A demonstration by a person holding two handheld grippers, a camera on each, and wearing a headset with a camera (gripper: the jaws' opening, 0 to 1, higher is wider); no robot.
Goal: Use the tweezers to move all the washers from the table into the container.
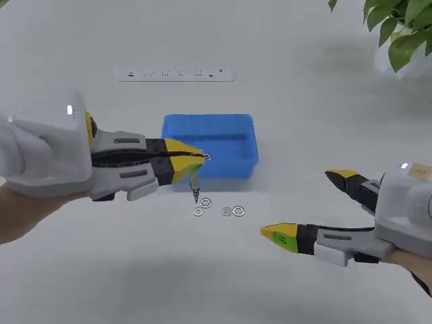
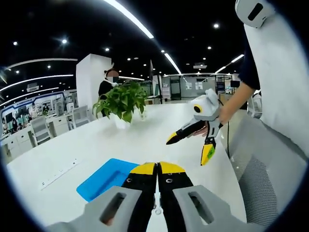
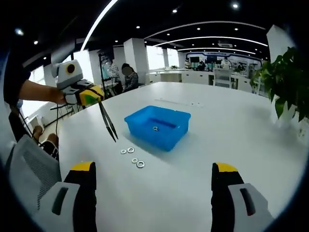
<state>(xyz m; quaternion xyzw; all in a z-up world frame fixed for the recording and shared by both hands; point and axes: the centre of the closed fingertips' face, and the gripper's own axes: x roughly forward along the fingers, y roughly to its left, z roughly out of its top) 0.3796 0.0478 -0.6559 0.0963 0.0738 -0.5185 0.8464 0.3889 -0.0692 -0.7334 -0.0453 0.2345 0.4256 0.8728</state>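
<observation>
— What's hard to make out?

— In the left gripper view, the left gripper's (image 1: 201, 158) own jaws cover the near edge of the container (image 1: 209, 145), so the blue shows as a slanted patch past the yellow tips. The tweezers (image 1: 194, 185) are a sliver of metal in the seam between those jaws. In the head view a small bright ring shows at the jaw tips, against the container's front wall; I can't tell what it is.

— And the grip?

— The left jaws are pressed together on the tweezers' upper end, and the points hang down in front of the container. The right gripper (image 1: 295, 204) sits off to the container's right, jaws spread wide with nothing between them.

— Where are the washers (image 1: 226, 212)?

— Four lie on the table (image 1: 304, 101) just in front of the container, in a loose cluster. The tweezer points are just above the left ones. I can't tell whether they touch. The right gripper view shows another washer (image 3: 155, 128) on the container's floor.

— Anything else around?

— A white power strip (image 1: 175, 74) lies beyond the container, and a leafy plant (image 1: 398, 27) stands far back on its right. Nothing lies between the washers and the container.
</observation>
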